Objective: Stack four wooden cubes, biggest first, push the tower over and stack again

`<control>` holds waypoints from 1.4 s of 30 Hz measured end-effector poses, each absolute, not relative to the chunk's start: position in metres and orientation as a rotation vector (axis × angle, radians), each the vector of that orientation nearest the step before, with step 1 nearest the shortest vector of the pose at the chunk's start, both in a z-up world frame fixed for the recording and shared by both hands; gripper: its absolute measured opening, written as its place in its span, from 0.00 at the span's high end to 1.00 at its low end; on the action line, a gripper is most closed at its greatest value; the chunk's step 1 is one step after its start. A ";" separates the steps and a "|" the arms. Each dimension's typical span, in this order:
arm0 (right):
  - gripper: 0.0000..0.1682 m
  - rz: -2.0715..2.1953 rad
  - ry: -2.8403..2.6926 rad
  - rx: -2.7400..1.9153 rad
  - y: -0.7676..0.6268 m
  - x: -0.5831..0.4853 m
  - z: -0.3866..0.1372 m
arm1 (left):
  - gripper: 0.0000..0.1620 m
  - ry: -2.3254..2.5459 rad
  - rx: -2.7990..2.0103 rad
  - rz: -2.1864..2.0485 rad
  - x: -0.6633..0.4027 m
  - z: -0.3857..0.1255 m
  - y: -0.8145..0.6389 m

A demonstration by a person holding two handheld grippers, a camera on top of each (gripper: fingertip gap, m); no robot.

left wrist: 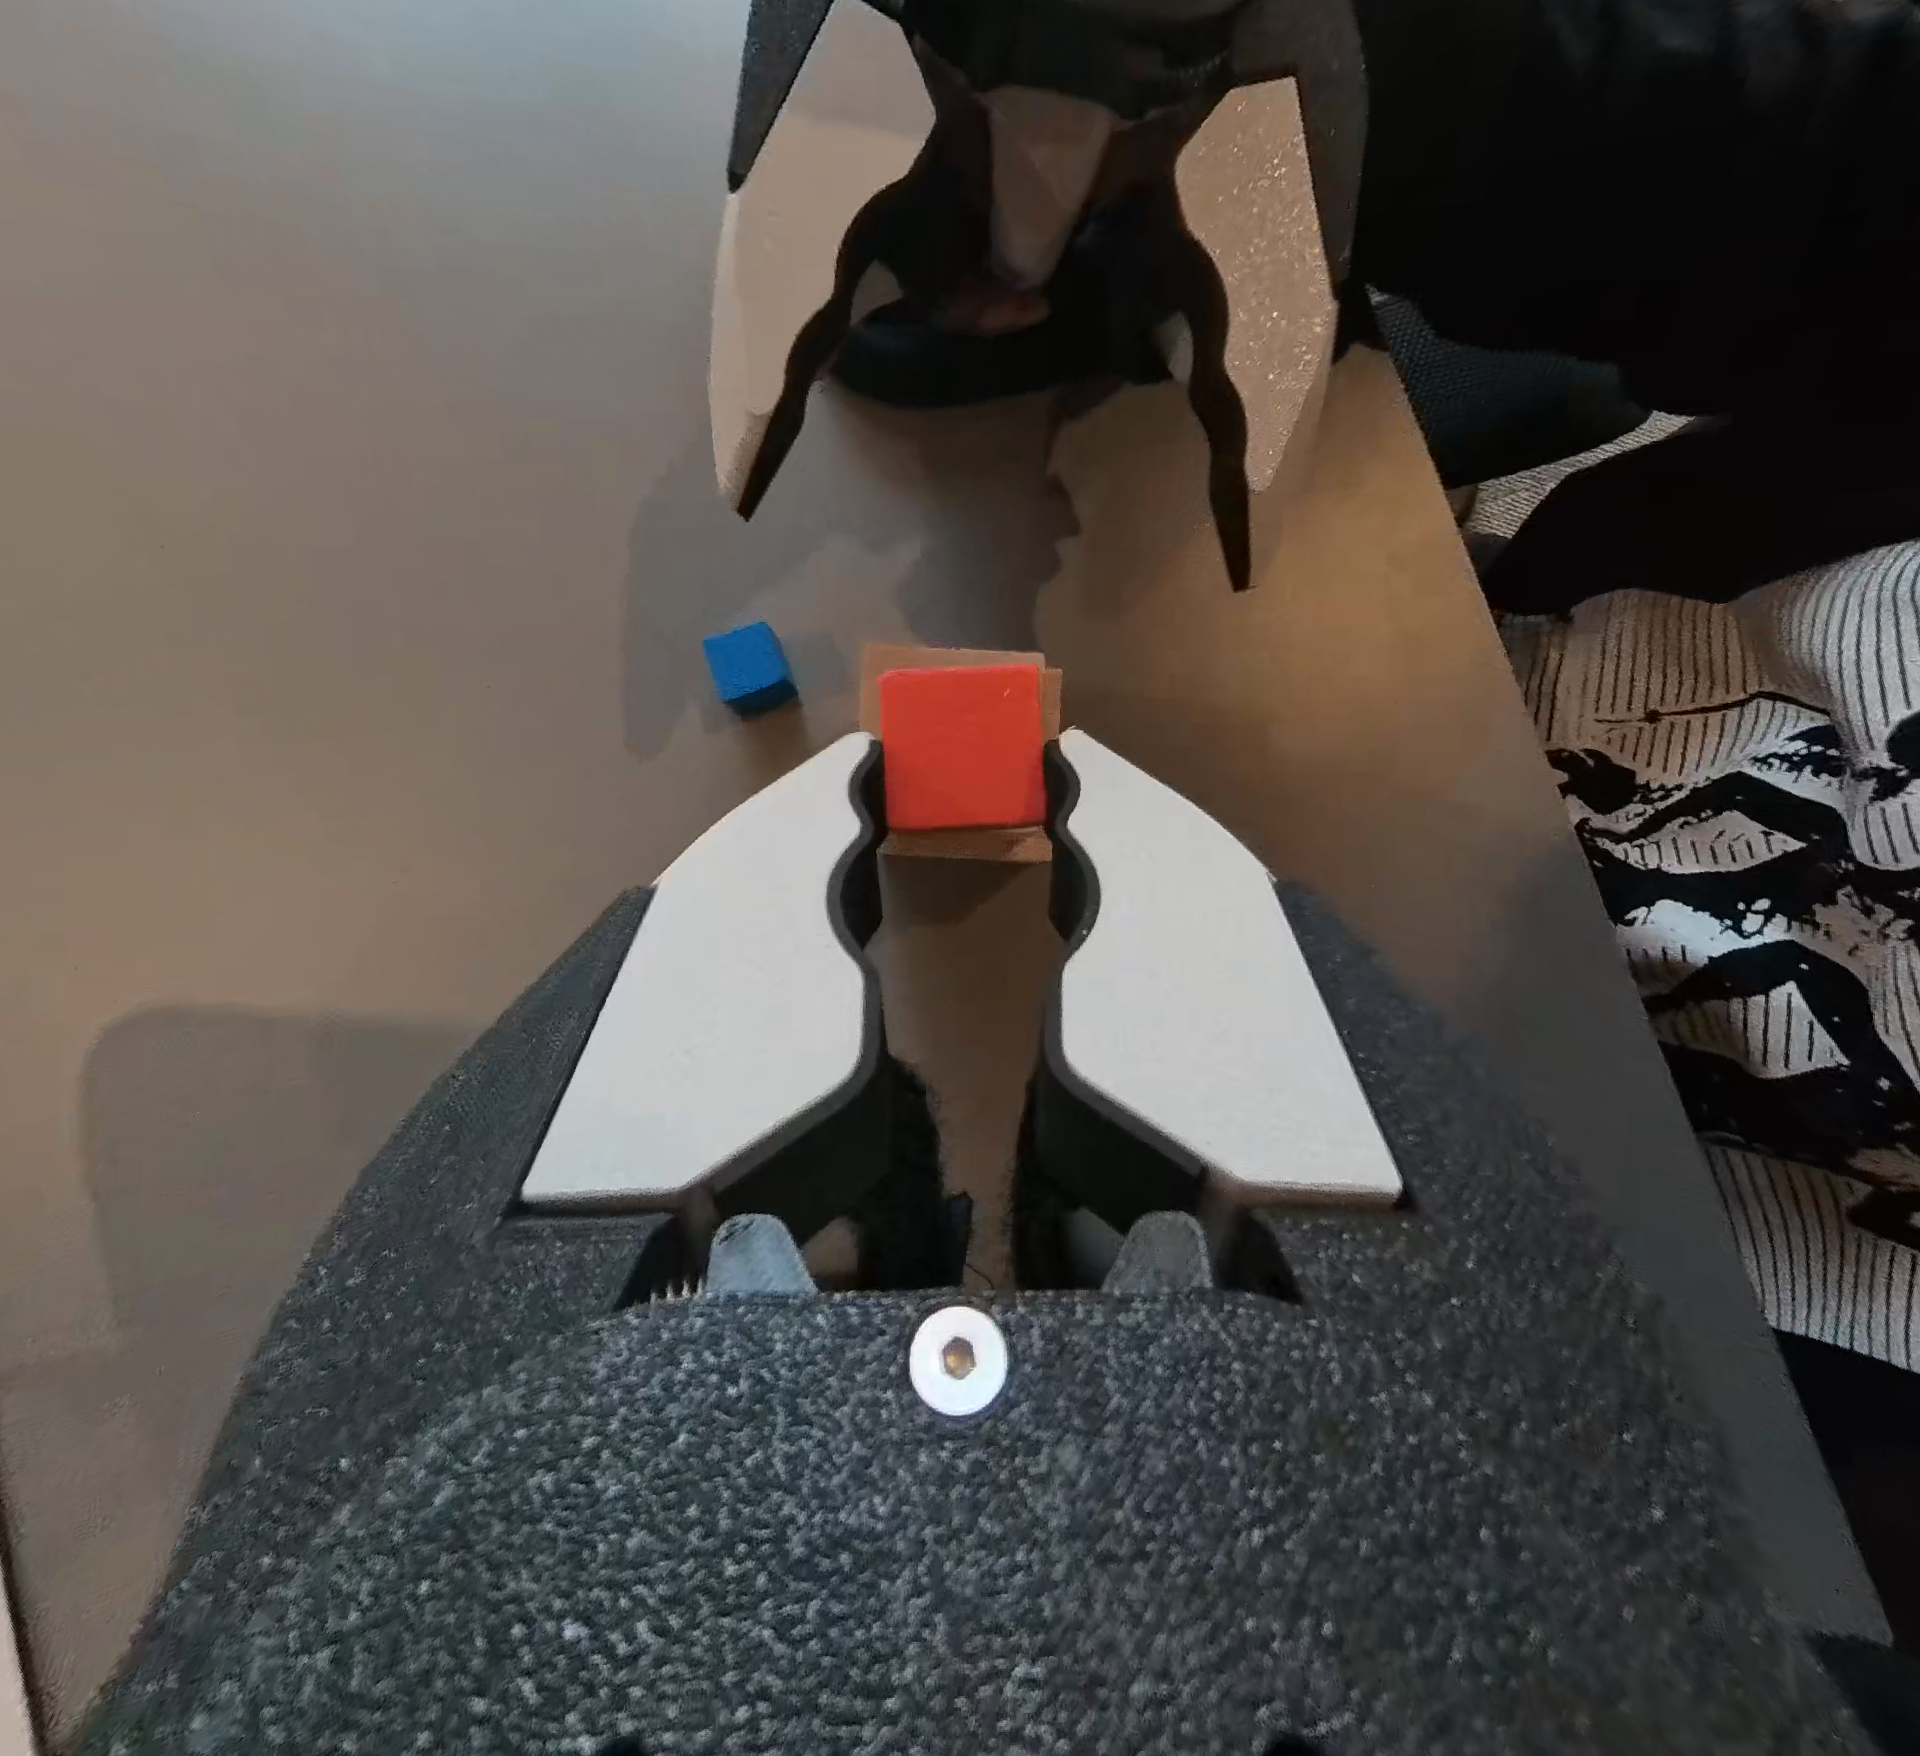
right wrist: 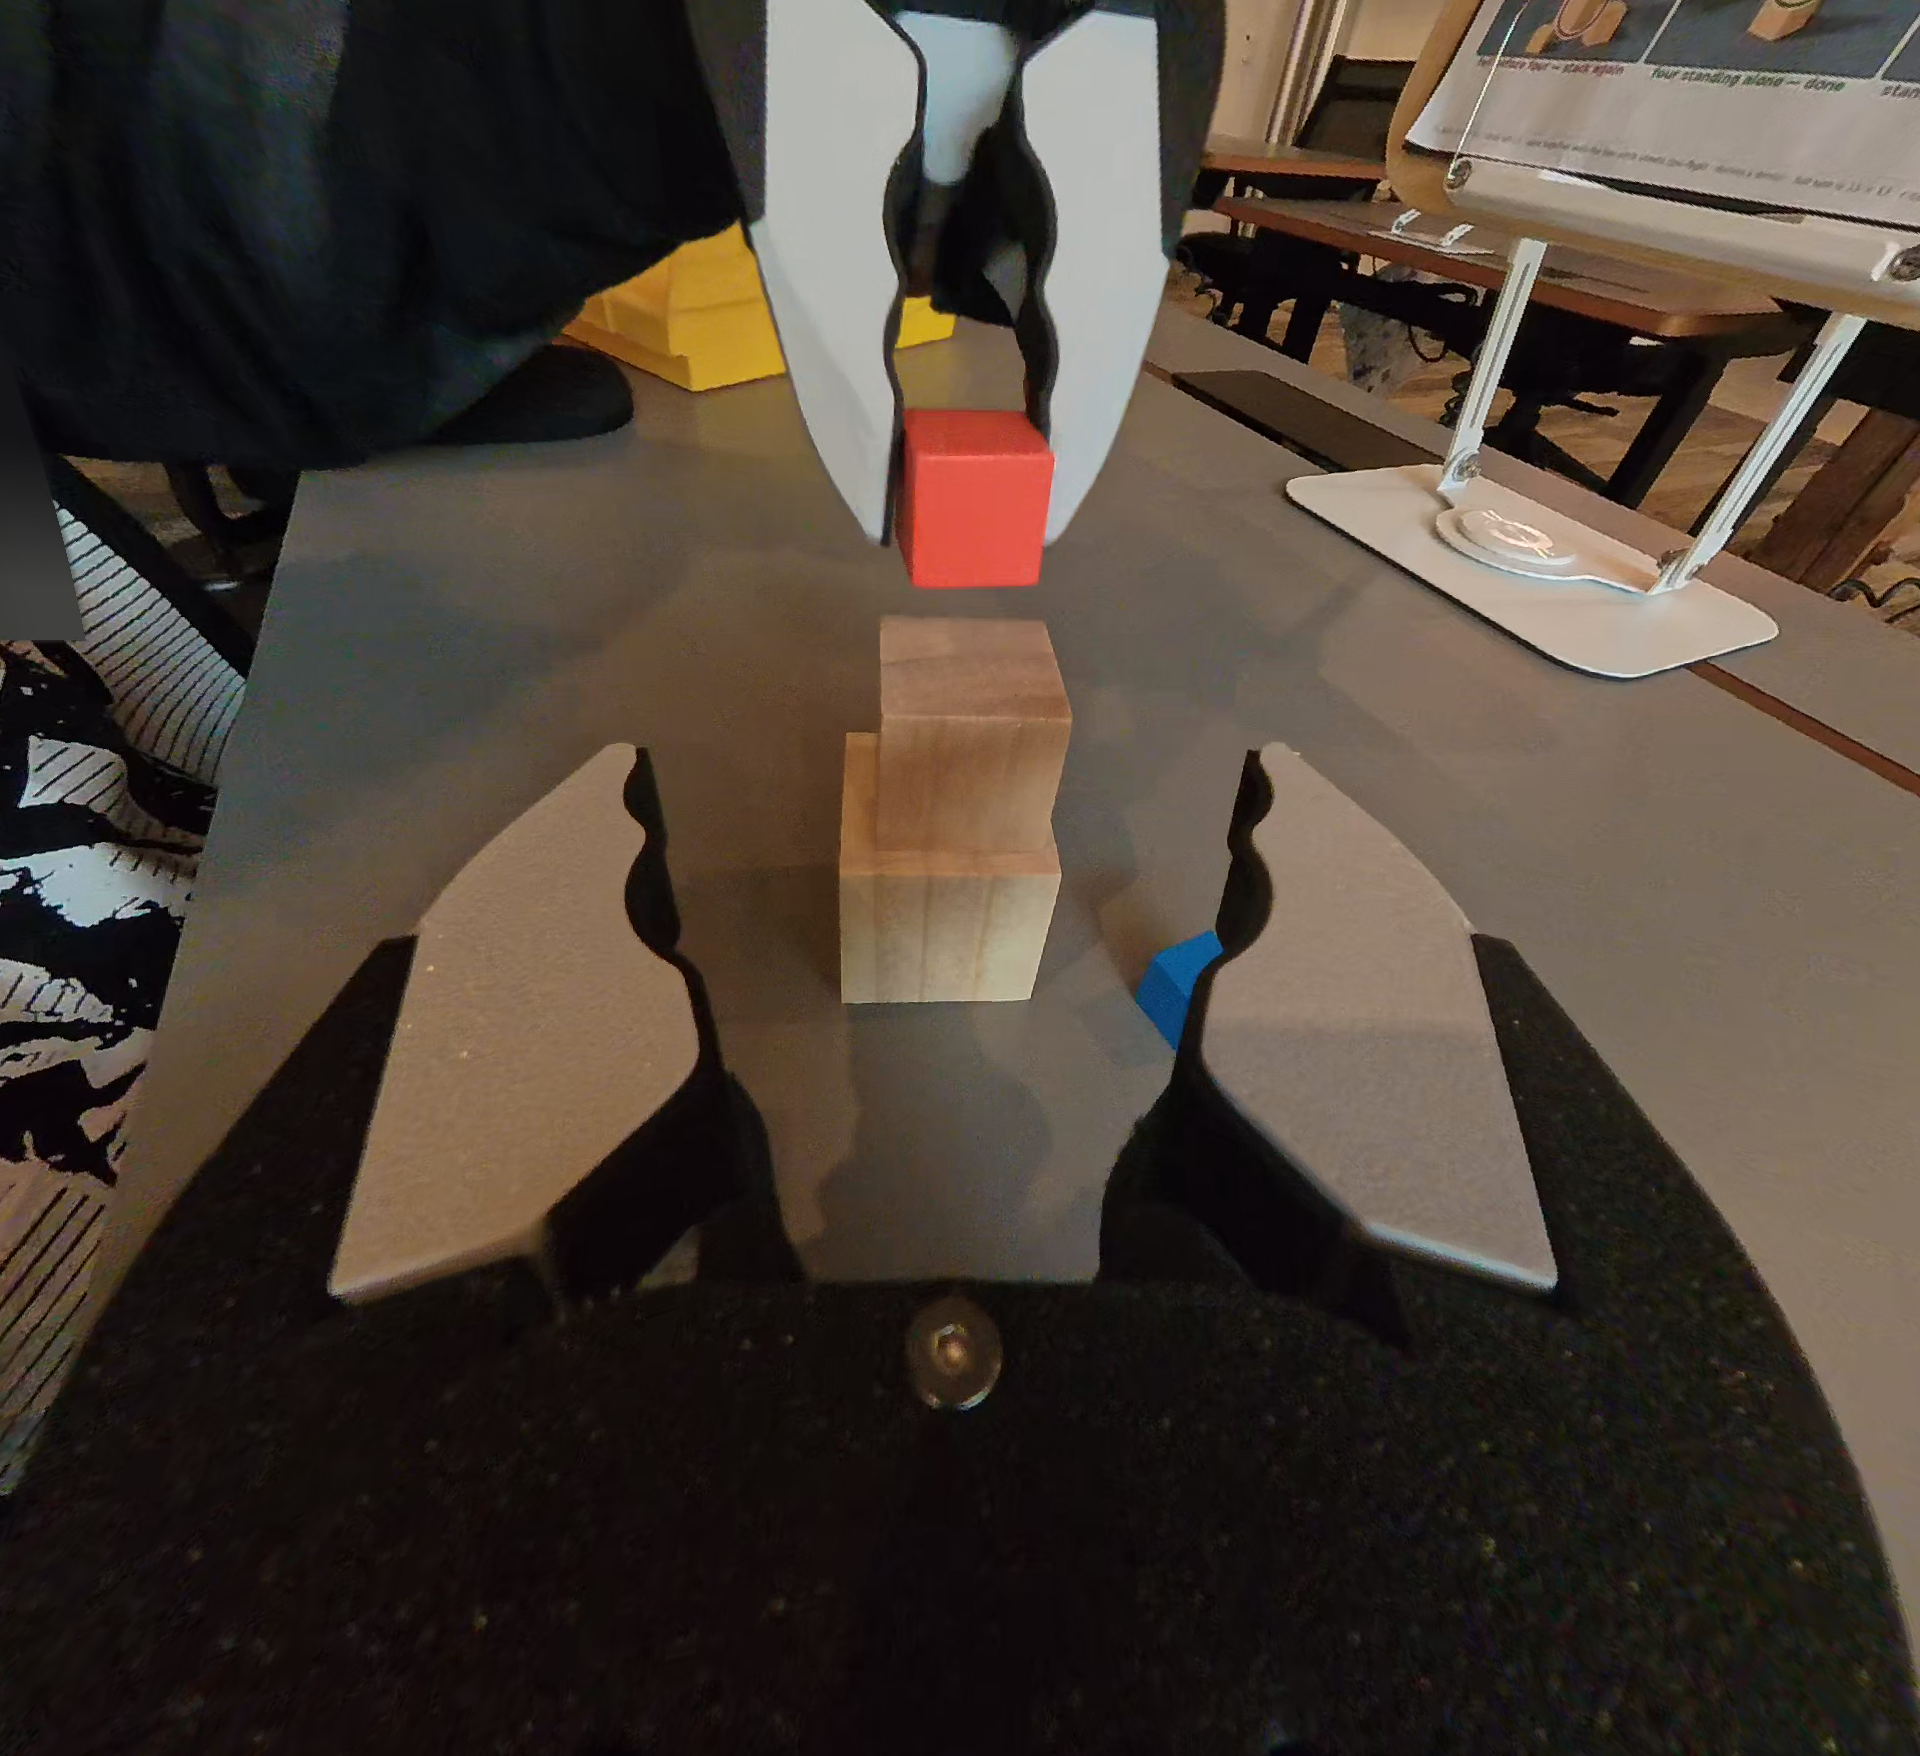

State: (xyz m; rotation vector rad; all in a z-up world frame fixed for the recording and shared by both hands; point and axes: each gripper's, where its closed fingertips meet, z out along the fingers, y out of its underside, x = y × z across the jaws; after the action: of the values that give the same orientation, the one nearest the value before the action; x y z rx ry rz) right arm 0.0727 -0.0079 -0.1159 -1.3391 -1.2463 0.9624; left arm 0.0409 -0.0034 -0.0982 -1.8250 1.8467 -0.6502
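left gripper (right wrist: 971, 501) clamps the red cube (right wrist: 974, 501) at frame centre, above two stacked wooden cubes (right wrist: 961, 823) on the grey table (right wrist: 1351, 771). right gripper (right wrist: 940, 885) stands apart; blue cube (left wrist: 748, 659) lies beside.

The worktop (right wrist: 1351, 771) is plain grey, with no pattern. On it the big cube (right wrist: 945, 927) and the second cube (right wrist: 971, 740) on top of it have a pale natural wood colour with soft brown grain. The third cube (right wrist: 975, 501) is bright red. The small cube (left wrist: 748, 659) is strong blue. The left tool (left wrist: 961, 776) and the right tool (right wrist: 940, 896) both have a black speckled body and light grey fingers (left wrist: 727, 979) with black wavy edges. The sleeves (right wrist: 364, 179) are black. A yellow block (right wrist: 696, 324) lies behind. The stand (right wrist: 1538, 563) is white. The fabric (left wrist: 1766, 875) beside the worktop is white with thin black stripes and black blotches.
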 end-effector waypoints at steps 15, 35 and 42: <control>0.39 0.960 -1.254 -1.339 -0.008 0.072 -0.116 | 0.83 1.954 -1.781 -0.711 0.049 -0.116 0.001; 0.39 0.958 -1.248 -1.340 -0.008 0.072 -0.116 | 0.59 1.841 -1.750 -0.765 0.047 -0.100 -0.006; 0.38 0.954 -1.229 -1.334 -0.006 0.074 -0.114 | 0.58 1.556 -1.730 -0.832 0.023 -0.079 0.014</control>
State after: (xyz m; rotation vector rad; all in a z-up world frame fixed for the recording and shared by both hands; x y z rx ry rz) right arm 0.0735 -0.0063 -0.1145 -1.3338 -1.2292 0.9539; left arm 0.0228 0.0136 -0.0786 -1.7305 1.5557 -0.8319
